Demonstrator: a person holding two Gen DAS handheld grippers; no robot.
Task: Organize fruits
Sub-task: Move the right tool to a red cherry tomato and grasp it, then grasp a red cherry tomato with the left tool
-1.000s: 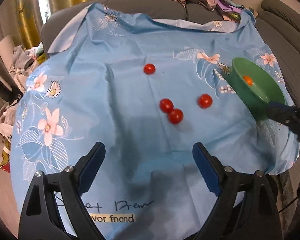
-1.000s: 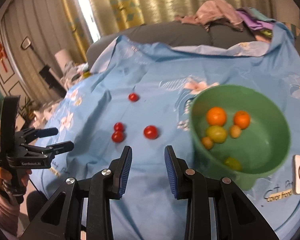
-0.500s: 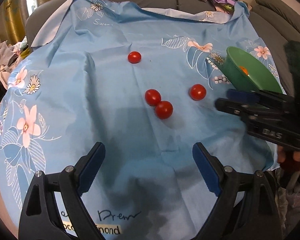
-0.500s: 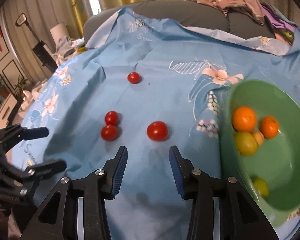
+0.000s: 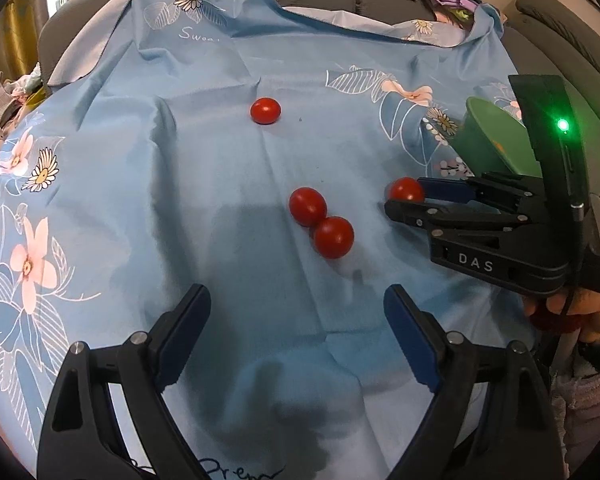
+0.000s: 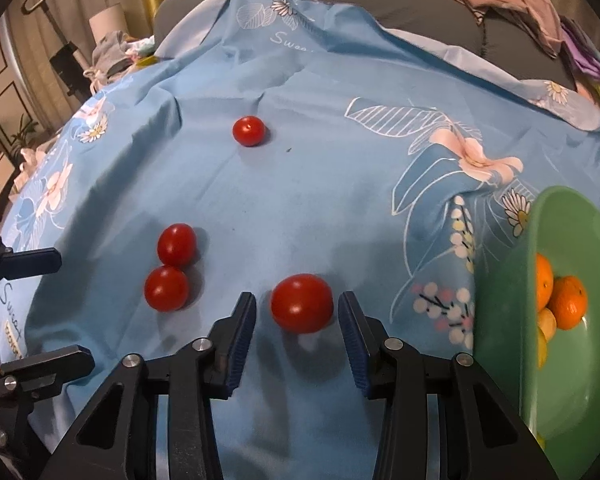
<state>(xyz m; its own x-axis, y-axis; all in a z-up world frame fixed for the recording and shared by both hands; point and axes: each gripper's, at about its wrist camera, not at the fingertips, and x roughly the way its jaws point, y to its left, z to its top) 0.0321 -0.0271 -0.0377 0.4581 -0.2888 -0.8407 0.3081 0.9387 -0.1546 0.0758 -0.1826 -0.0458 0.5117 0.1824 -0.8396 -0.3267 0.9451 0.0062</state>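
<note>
Right gripper [image 6: 297,316] spread, fingers flanking a red tomato [image 6: 302,303] on the blue cloth [image 6: 340,168], not touching. Left gripper [image 5: 296,324] spread wide, empty. Green bowl [image 6: 500,312] holds oranges.

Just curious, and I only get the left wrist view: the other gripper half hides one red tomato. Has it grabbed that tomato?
Observer: No. In the right wrist view the right gripper is open. The tomato sits on the cloth between its fingers, with a thin gap on each side.
Operator: And the green bowl, what is inside? I see only a speck of orange.
Observer: The green bowl holds two orange fruits, with a paler yellowish fruit just below them.
</note>
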